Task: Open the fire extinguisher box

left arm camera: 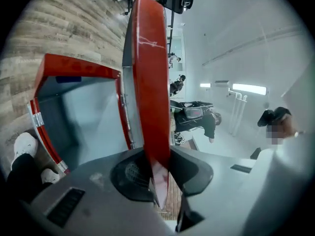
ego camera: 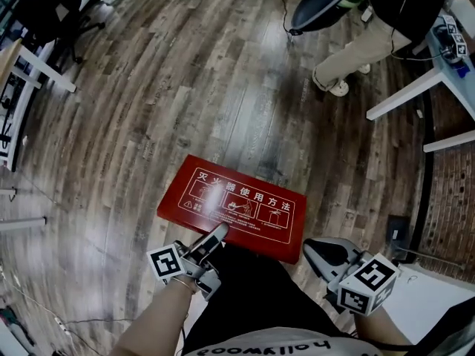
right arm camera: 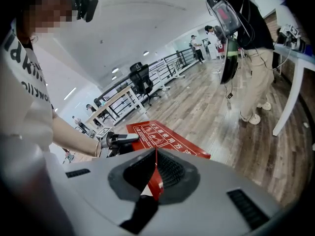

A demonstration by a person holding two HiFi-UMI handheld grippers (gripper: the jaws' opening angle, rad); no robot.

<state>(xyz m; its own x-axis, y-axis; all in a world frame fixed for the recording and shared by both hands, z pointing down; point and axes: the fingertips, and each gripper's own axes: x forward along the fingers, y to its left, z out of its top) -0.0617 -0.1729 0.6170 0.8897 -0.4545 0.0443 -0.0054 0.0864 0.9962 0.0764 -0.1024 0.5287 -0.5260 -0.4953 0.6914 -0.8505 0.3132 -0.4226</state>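
The red fire extinguisher box lid (ego camera: 236, 208), printed with white instructions, is tilted up off the floor in the head view. My left gripper (ego camera: 215, 237) is shut on its near edge. In the left gripper view the lid (left arm camera: 150, 73) runs edge-on between the jaws of that gripper (left arm camera: 157, 173), and the box's pale grey inside (left arm camera: 83, 117) lies open to the left of it. My right gripper (ego camera: 312, 249) hangs close beside the lid's near right corner with its jaws together. In the right gripper view only a red sliver shows in the slit of the right gripper (right arm camera: 156, 178), with the lid (right arm camera: 167, 140) beyond.
A person in beige trousers (ego camera: 356, 50) stands at the far right beside a white desk leg (ego camera: 415, 95) and a dark office chair (ego camera: 323, 2). More white desks (ego camera: 37, 65) line the left. A white panel (ego camera: 438, 295) lies at the bottom right.
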